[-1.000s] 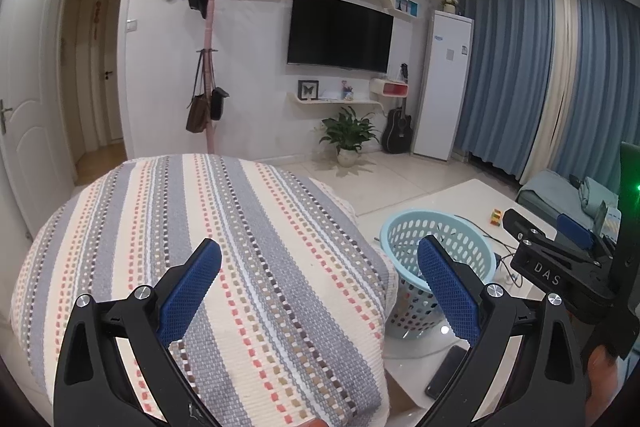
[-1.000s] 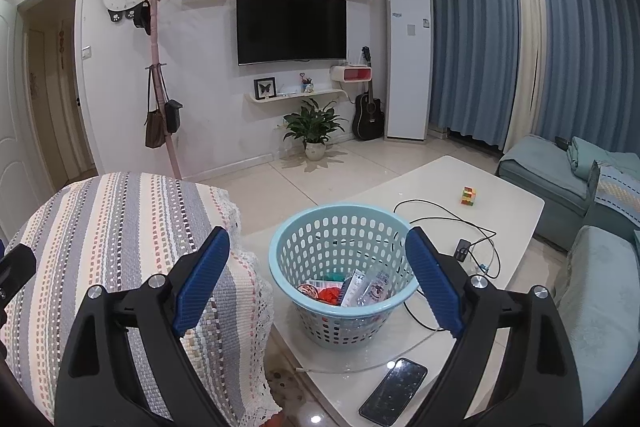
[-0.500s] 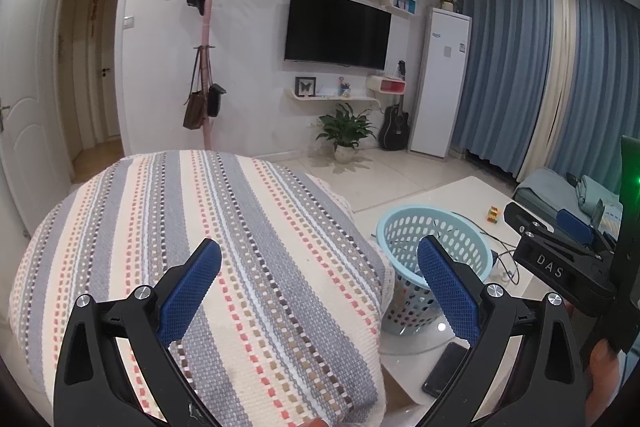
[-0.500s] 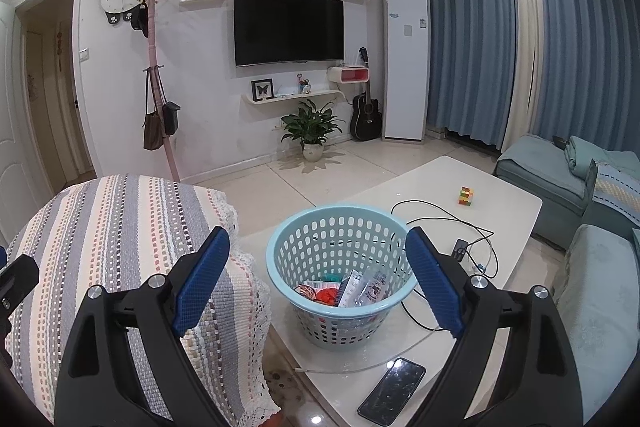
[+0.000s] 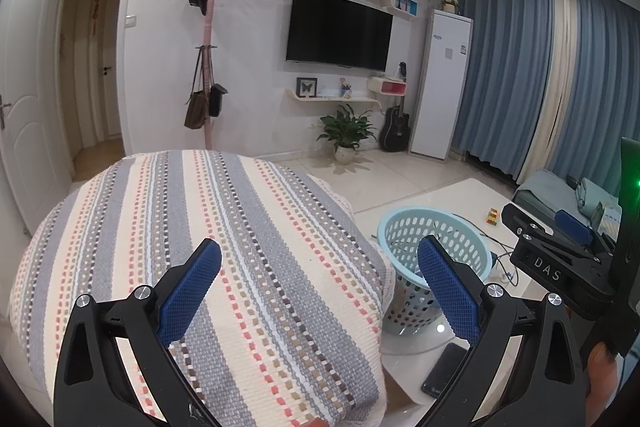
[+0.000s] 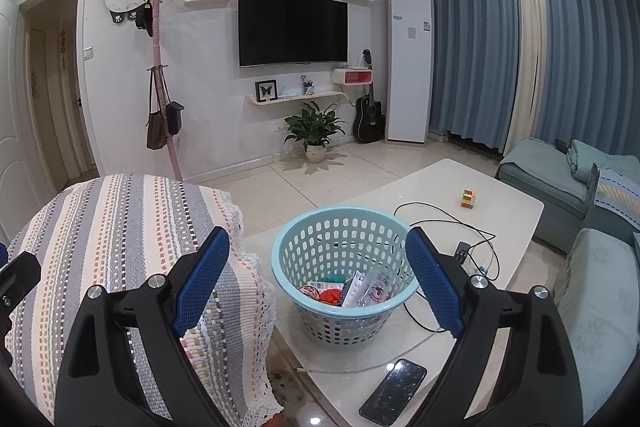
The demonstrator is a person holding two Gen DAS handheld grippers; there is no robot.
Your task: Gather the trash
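Observation:
A light blue perforated basket [image 6: 344, 267] stands on the white coffee table [image 6: 508, 223], holding several wrappers and scraps of trash [image 6: 352, 291]. My right gripper [image 6: 318, 275] hovers in front of and above the basket, open, with nothing between its blue pads. In the left wrist view the same basket [image 5: 436, 259] shows at the right, partly behind a finger. My left gripper [image 5: 318, 287] is open and empty over a striped woven cover [image 5: 208, 247]. The right gripper's body [image 5: 560, 259] shows at that view's right edge.
A black phone [image 6: 394, 385] lies at the table's near edge. A black cable [image 6: 452, 227] loops behind the basket, and a small colourful cube [image 6: 467, 198] sits further back. The striped cover [image 6: 120, 239] rises left of the table. A blue-grey sofa [image 6: 592, 267] runs along the right.

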